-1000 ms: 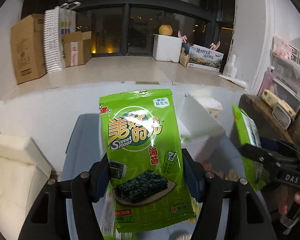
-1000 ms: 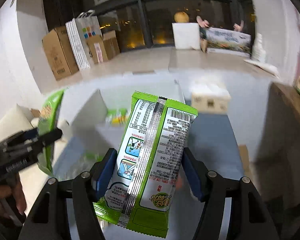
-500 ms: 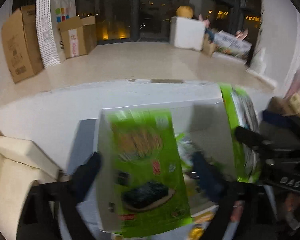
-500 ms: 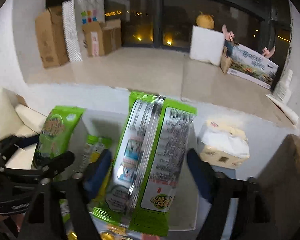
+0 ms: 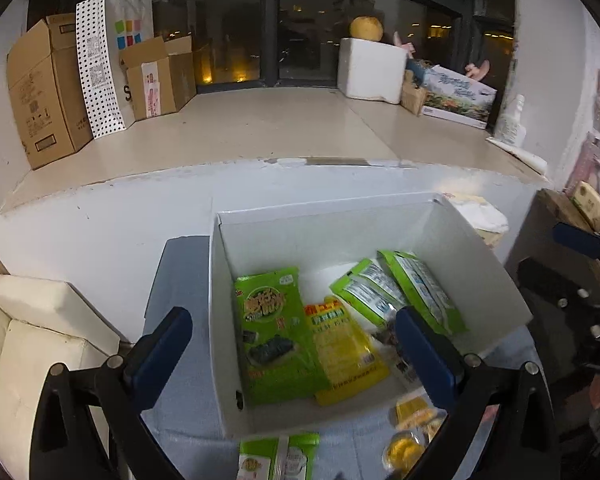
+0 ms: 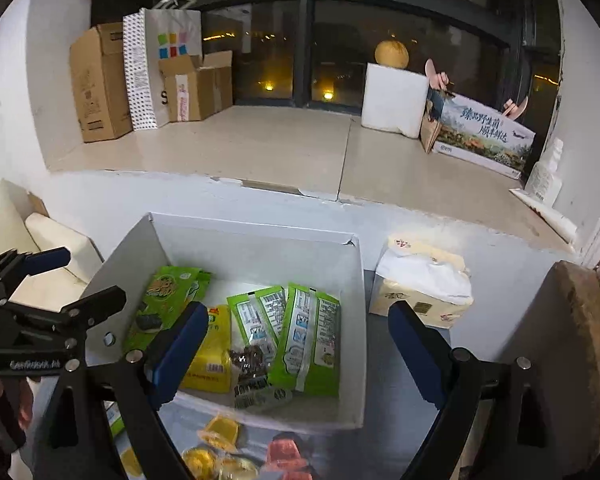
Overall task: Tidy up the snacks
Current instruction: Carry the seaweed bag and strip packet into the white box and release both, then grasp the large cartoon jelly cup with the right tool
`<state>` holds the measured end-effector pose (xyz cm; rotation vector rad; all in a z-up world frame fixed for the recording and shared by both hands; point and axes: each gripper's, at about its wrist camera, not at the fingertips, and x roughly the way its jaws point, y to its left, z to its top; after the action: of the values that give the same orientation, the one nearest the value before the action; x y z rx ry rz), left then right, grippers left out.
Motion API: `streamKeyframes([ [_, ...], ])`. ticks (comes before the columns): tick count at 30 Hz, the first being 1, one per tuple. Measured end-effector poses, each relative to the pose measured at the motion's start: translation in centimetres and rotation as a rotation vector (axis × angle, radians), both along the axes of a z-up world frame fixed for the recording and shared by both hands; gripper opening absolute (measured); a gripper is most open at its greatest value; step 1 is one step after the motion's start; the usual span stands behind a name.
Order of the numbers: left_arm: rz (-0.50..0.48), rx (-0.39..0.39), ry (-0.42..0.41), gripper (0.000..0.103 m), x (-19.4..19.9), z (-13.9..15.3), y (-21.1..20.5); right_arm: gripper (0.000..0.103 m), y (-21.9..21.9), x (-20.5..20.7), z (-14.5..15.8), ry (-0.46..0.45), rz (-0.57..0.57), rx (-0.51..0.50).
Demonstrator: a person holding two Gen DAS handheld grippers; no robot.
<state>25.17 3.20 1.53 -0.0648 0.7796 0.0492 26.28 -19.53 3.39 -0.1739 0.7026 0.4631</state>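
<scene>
left wrist: seaweed packet (image 5: 278, 334) between fingers (image 5: 162, 350)

In my white box (image 5: 480, 248) I count three green seaweed packets (image 5: 276, 332), one yellow packet (image 5: 340, 352) and one dark wrapper (image 6: 252, 360), with one more green packet (image 5: 278, 456) lying outside.

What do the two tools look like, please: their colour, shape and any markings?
Both are alike: the left tool and the right tool have black frames with silver bolt heads and two long fingers faced with dark blue pads. White lettering runs along the side of the left tool, seen from the right wrist, too blurred to read. No sleeve shows.
</scene>
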Motion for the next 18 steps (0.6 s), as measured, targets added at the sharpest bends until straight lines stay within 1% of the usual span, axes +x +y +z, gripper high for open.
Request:
streamKeyframes([
  [3,-0.026,-0.007,-0.033,0.103,-2.9,0.6,0.2,0.095,-1.7,-2.5,0.4,-0.007,0.024,0.063],
  [4,-0.026,-0.007,-0.040,0.103,-4.0,0.7,0.3,0.095,-2.7,-4.0,0.3,-0.013,0.033,0.095],
  [6,-0.025,-0.019,-0.060,0.103,-7.0,0.6,0.5,0.101,-3.8,-5.8,-0.1,-0.001,0.052,0.128],
  [8,-0.036,-0.045,-0.076,0.103,-10.1,-0.1,0.8,0.103,-5.1,-8.1,-1.0,0.004,0.061,0.182],
  [10,-0.017,-0.072,-0.089,0.103,-12.4,-0.9,1.3,0.103,-6.4,-10.0,-2.4,0.037,0.053,0.207],
  [14,0.022,-0.120,-0.061,0.103,-16.1,-3.2,2.3,0.103,-9.0,-13.4,-5.6,0.074,0.012,0.253],
  [17,0.046,-0.115,-0.047,0.103,-17.9,-4.7,2.5,0.103,-10.2,-14.6,-8.1,0.099,-0.030,0.221],
  [18,0.042,-0.112,-0.044,0.103,-18.3,-5.0,2.4,0.103,-10.5,-15.0,-8.8,0.085,-0.053,0.209],
])
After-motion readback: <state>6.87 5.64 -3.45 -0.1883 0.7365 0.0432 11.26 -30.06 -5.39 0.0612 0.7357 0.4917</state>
